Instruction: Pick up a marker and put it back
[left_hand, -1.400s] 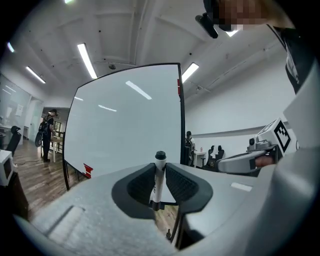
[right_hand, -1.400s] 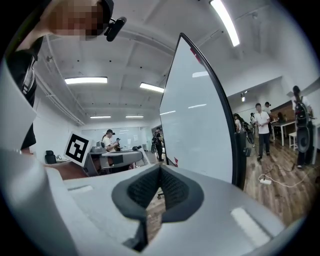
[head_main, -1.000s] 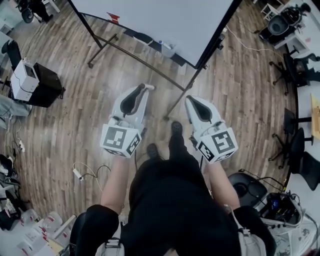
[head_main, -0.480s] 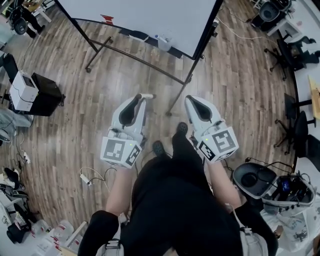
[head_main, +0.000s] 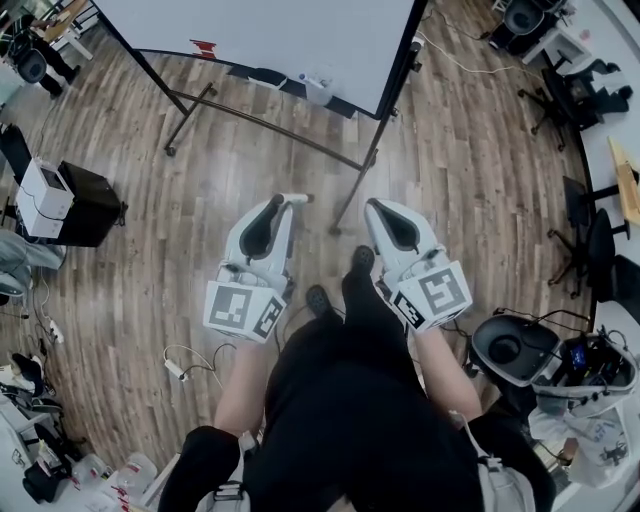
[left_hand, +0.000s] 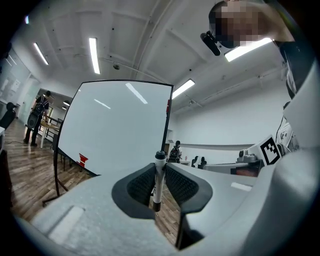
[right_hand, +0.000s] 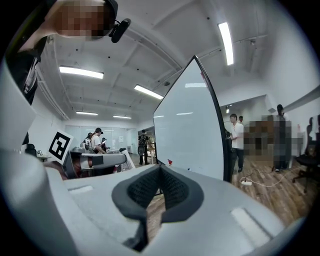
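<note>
My left gripper (head_main: 283, 199) (left_hand: 159, 167) is shut on a white marker (left_hand: 158, 180) with a black cap. The marker stands upright between the ribbed pads in the left gripper view, and its white end (head_main: 296, 198) pokes out past the jaw tips in the head view. My right gripper (head_main: 371, 205) (right_hand: 160, 169) is shut with nothing between its pads. Both are held in front of the person's body, a few steps short of the whiteboard (head_main: 280, 40) (left_hand: 115, 130) (right_hand: 192, 130). The board's tray (head_main: 300, 85) carries a small pale holder.
The whiteboard's black stand legs (head_main: 250, 115) spread over the wooden floor toward me. A white box on a black case (head_main: 60, 200) sits at the left. Office chairs (head_main: 590, 250) and a black bin (head_main: 510, 350) are at the right. Cables lie on the floor. People stand in the background.
The whiteboard has drifted up and left in the head view as the person steps forward. Both grippers keep their pose, and the marker stays in the left jaws.
</note>
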